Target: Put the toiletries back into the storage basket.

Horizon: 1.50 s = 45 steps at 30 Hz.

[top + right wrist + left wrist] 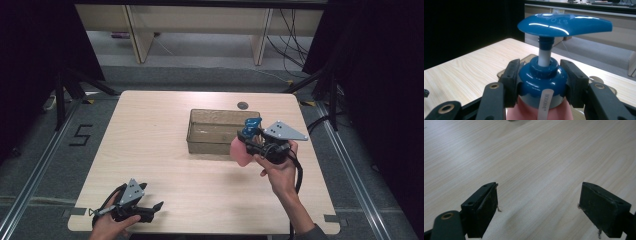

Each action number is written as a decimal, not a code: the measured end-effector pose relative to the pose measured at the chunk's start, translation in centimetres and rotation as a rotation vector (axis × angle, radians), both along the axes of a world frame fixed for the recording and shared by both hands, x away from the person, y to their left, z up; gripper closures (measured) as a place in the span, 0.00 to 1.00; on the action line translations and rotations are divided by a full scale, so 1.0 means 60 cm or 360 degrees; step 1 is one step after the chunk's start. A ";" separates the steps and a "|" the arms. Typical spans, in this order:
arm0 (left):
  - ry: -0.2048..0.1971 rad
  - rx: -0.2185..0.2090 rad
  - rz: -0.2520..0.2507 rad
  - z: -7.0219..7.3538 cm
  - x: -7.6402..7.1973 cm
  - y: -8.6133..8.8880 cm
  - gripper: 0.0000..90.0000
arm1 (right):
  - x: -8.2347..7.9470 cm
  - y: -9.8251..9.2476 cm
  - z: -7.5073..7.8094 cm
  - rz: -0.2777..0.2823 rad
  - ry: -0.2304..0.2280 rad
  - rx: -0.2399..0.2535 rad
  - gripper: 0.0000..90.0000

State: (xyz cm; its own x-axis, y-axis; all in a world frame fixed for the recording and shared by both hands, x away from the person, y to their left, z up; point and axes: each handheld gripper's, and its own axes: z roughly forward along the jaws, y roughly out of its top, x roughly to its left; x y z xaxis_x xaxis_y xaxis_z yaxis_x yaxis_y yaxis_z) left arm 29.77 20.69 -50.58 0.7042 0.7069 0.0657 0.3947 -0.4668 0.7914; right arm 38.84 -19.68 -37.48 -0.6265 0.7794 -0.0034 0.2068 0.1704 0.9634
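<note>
We saw a pink pump bottle with a blue collar and blue pump head clamped in the right gripper, whose two black jaws pressed on either side of the collar. In the high view the bottle hung clear of the wooden table, just in front of the near right corner of a clear, brownish plastic bin, with the pump head beside the bin's rim. The right hand carried that gripper from below. Well apart, at the table's near left edge, the left gripper rested low in the left hand; its jaws stood wide apart over bare wood, with nothing between them.
</note>
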 end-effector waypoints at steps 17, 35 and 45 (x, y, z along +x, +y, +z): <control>-0.0008 -0.0016 0.0022 0.000 -0.001 -0.001 0.17 | 0.039 0.032 0.019 0.0033 -0.0009 0.0020 0.59; -0.0016 0.0006 -0.0006 0.001 -0.001 0.000 0.17 | 0.086 0.054 0.018 -0.0019 0.0058 0.0033 0.59; -0.0006 -0.0038 0.0021 0.000 -0.002 -0.004 0.17 | 0.121 0.059 0.013 -0.0053 0.0066 0.0039 0.59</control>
